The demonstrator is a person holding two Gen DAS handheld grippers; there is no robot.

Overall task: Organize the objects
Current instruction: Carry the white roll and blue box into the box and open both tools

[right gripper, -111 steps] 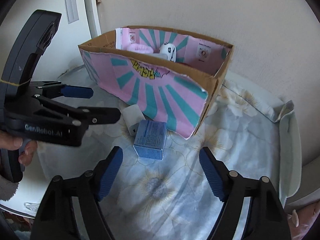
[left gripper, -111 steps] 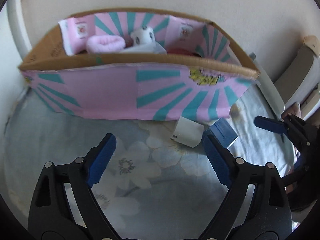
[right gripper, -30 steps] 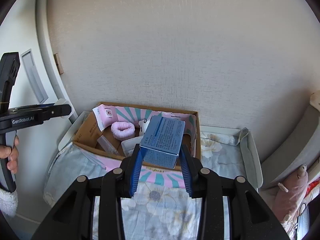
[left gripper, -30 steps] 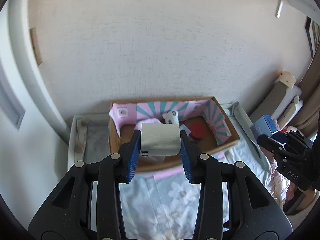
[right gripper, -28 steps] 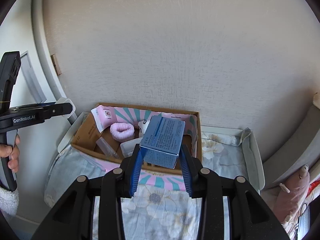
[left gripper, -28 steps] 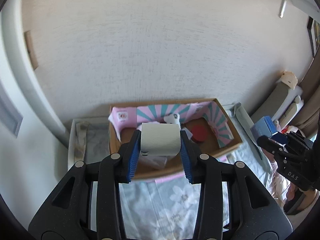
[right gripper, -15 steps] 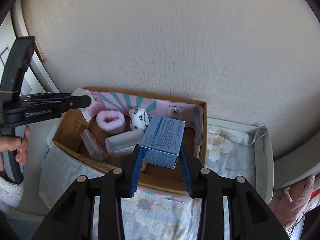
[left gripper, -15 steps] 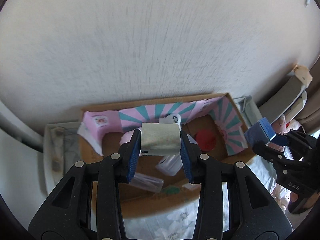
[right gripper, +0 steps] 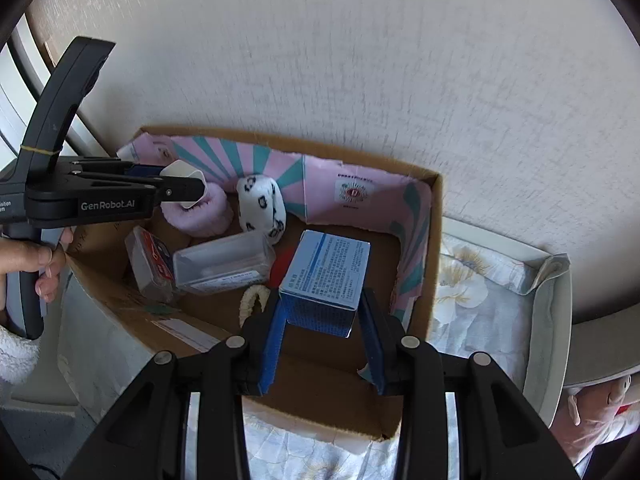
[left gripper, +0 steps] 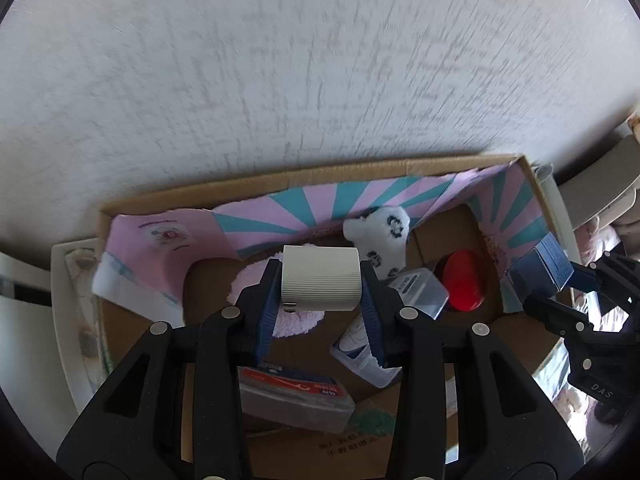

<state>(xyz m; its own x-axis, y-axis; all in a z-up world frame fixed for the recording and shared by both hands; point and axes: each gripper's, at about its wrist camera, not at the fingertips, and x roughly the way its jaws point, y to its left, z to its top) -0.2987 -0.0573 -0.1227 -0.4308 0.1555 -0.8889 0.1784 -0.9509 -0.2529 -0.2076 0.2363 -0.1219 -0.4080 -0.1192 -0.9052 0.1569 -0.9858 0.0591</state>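
Blue box (right gripper: 325, 276) between right gripper (right gripper: 323, 334) fingers (right gripper: 273, 338) — over carton (right gripper: 435, 240).

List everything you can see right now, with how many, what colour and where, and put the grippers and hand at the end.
cardboard box: one, brown with pink and teal lining, against the wall on the floral cloth
floral cloth: one, pale blue, under the box
blue carton: one, blue, in the right gripper over the box's right end
white ribbed block: one, white, in the left gripper over the box
pink fuzzy ring: one, pink, back left in box
spotted plush: one, white with black spots, at back wall
clear plastic case: one, clear, middle
red-labelled case: one, clear, front left
red round item: one, red, right side
left gripper: shut
right gripper: shut
left hand: on handle
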